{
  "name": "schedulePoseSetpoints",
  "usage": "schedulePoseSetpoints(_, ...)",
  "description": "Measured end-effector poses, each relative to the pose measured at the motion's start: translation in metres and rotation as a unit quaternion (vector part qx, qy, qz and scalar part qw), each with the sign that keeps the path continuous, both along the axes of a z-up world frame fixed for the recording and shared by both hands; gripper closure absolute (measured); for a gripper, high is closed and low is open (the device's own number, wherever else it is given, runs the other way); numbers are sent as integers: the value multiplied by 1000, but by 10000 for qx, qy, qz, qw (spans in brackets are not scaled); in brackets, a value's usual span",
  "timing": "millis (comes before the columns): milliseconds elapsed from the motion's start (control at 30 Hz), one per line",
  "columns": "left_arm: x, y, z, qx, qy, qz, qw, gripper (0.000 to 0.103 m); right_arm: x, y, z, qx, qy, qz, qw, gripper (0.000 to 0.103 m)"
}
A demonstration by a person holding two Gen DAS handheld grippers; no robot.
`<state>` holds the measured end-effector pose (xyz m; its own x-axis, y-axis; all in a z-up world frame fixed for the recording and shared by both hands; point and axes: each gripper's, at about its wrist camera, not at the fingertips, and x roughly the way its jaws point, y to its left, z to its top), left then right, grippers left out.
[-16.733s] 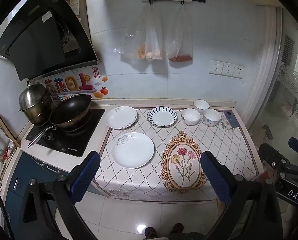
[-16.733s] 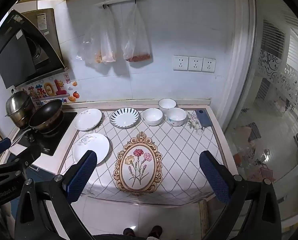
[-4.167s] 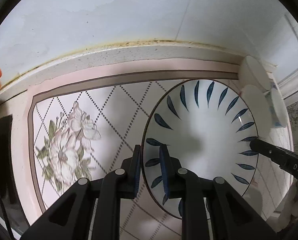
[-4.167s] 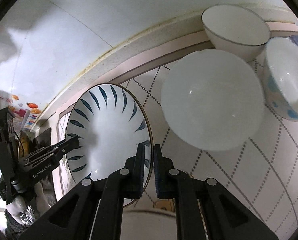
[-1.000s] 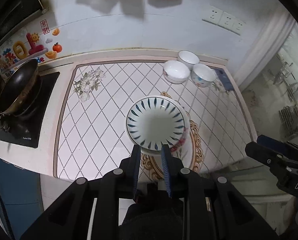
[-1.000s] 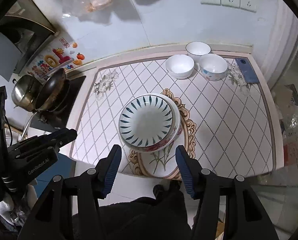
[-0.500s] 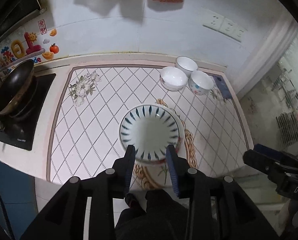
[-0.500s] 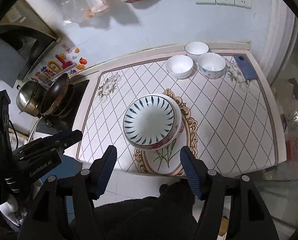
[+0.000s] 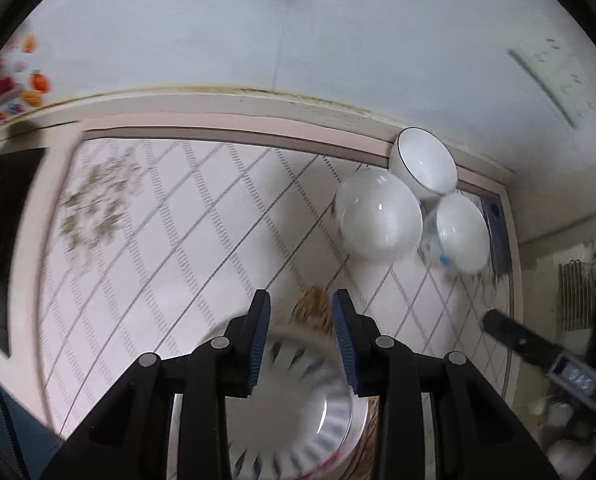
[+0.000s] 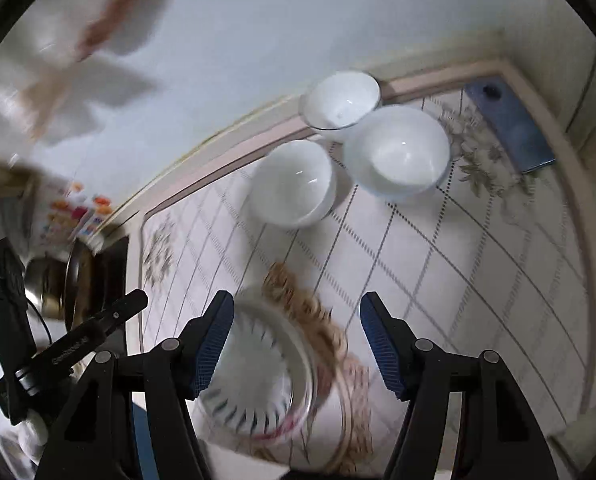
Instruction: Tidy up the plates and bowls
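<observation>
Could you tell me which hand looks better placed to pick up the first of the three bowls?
Probably the right. Its tongs stand open wide enough for a rim, with the nearest bowl just ahead. The left tongs are narrower, and the bowls sit off to their right.

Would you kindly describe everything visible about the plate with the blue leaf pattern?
The blue-patterned plate is round, white and glossy, seemingly glazed ceramic, with dark blue leaf-shaped strokes radiating around its rim. It lies flat, face up, on top of a stack of plates whose lower edge shows red decoration; that stack rests on the ornate oval mat near the counter's front edge. Motion blur softens its details. Neither gripper touches it; both hover above it with open jaws.
</observation>
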<state>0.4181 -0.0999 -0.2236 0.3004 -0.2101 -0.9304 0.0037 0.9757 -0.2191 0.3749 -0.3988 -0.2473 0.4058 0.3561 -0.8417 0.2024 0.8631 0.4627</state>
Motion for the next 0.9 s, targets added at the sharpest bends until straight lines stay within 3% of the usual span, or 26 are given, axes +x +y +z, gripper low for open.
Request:
schedulePoseSetpoints(167, 59, -22, -40, -151, 471, -207, 9986, 73, 67, -24, -60, 556, 455, -254, 9971, 35)
schedulePoseSetpoints(300, 90, -42, -68, -189, 770, -417, 9960, 73, 101, -22, -90, 605, 621, -278, 9959, 38)
schedulePoseSetpoints(400, 106, -53, -85, -70, 934, -531, 9942, 73, 118, -18, -105, 554, 693, -221, 9958, 51)
schedulePoseSetpoints(567, 113, -64, -97, 221, 847, -700, 9937, 76, 140, -13, -126, 491, 776, -160, 9956, 80)
schedulePoseSetpoints(600, 112, -65, -98, 253, 807, -731, 9937, 85, 144, -11, -129, 490, 777, -131, 9957, 82)
schedulePoseSetpoints(633, 110, -66, -97, 386, 748, -751, 9936, 86, 146, -9, -131, 426, 793, -118, 9959, 83)
schedulePoseSetpoints(900, 89, -69, -84, 617, 440, -849, 9935, 90, 145, 13, -131, 44, 623, 136, 9980, 83)
